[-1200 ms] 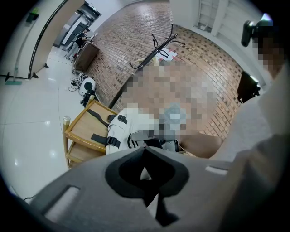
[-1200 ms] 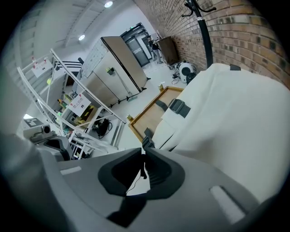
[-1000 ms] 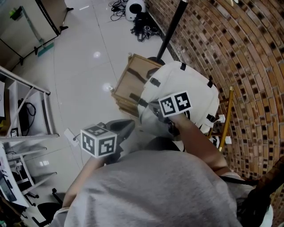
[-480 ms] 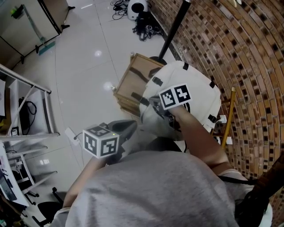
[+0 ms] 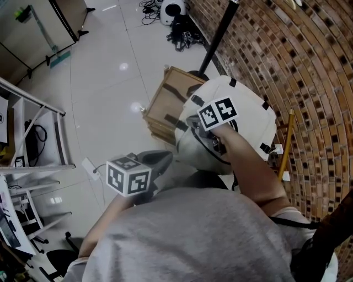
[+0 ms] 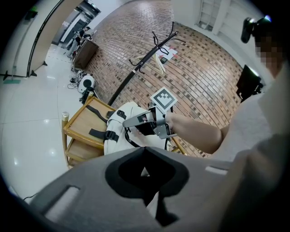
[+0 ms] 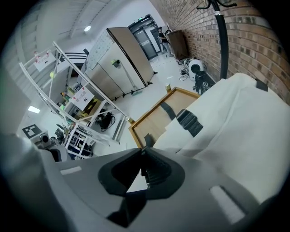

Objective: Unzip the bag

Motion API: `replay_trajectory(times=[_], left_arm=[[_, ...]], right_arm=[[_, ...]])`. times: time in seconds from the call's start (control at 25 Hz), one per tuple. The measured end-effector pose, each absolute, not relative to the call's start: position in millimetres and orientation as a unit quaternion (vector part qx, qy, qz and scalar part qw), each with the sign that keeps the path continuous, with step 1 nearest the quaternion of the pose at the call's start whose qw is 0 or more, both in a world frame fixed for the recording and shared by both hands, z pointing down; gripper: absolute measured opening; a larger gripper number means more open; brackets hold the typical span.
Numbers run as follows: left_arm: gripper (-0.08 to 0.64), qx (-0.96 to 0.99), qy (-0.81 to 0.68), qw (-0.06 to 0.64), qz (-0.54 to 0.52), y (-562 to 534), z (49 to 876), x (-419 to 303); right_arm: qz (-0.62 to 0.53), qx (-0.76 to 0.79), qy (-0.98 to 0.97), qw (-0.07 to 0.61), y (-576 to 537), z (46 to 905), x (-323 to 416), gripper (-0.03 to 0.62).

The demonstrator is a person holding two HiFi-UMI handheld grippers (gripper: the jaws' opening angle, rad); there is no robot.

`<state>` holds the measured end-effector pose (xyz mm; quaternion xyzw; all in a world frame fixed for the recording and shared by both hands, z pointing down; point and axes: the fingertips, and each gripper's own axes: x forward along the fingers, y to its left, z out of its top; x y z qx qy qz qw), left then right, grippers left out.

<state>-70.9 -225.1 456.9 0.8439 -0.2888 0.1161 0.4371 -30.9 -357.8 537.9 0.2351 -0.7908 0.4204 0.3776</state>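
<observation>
A white backpack (image 5: 245,102) with black straps and buckles sits on a wooden stand (image 5: 162,99) by the brick wall. My right gripper (image 5: 191,122) lies on the bag's upper left side and is shut, seemingly on the zipper pull; a dark open zipper line curves back behind it. The left gripper view shows that gripper (image 6: 128,122) lying across the bag (image 6: 115,133). My left gripper (image 5: 164,157) is shut at the bag's lower left edge and seems to pinch its fabric. In the right gripper view, bag cloth (image 7: 235,122) fills the right side past the shut jaws.
A black coat-rack pole (image 5: 218,33) rises just behind the bag against the brick wall (image 5: 309,60). A metal shelf rack (image 5: 33,137) stands at the left. Cables and a small white device (image 5: 168,10) lie on the glossy white floor farther back.
My right gripper has moved a little up and to the right along the bag, and more dark zipper line shows behind it. The left gripper has hardly moved.
</observation>
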Motion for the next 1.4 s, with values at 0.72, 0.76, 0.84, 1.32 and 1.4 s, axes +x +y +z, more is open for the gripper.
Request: replay_trajectory(times=[0.72,0.76,0.84,1.32,1.4], left_arm=[[0.002,0.843,-0.271,0.447,0.126,-229.2,463.2,-60.3],[0.000,0.844,-0.269,0.447,0.126,-229.4,463.2,-59.8],[0.001,0.845,-0.266,0.446,0.126,-228.7,463.5,-58.0],[0.002,0.852,-0.238,0.453,0.114,-228.4,469.0,-52.8],[0.002,0.853,-0.223,0.457,0.119,-224.0,474.5,-48.2]], right_arm=[[0.423,0.288,-0.790,0.339,-417.6,515.2,-6.7,0.028],[0.424,0.293,-0.789,0.336,-419.4,514.4,-4.0,0.028],[0.426,0.302,-0.786,0.330,-422.1,513.6,3.8,0.028],[0.406,0.378,-0.785,0.277,-412.0,484.8,57.3,0.108],[0.410,0.367,-0.793,0.264,-384.8,476.9,63.0,0.127]])
